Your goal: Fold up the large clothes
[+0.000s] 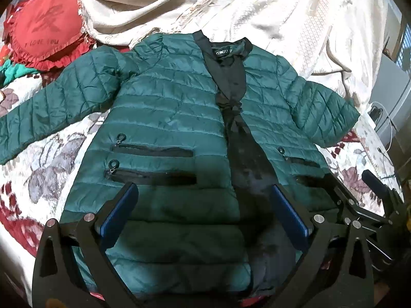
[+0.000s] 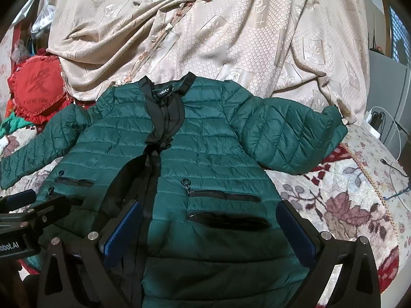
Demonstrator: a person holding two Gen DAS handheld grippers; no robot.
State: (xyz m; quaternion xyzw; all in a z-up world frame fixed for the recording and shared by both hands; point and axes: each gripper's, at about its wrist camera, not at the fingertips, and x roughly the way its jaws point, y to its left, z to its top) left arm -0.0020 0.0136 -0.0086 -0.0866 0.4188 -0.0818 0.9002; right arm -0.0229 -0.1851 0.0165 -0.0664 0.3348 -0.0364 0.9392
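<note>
bed (image 2: 341, 205): we saw the floral cover serving as the folding surface | jacket (image 1: 167, 107): lay face up, front open, sleeves spread wide, likely readied for folding; collar pointed away from us, long axis collar-to-hem | left gripper (image 1: 203, 210), right gripper (image 2: 209, 224): both spread apart over the hem, holding nothing

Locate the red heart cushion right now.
The red heart cushion sits far left in both wrist views, beyond the green jacket's outstretched sleeve, tucked against the beige blanket.
</note>
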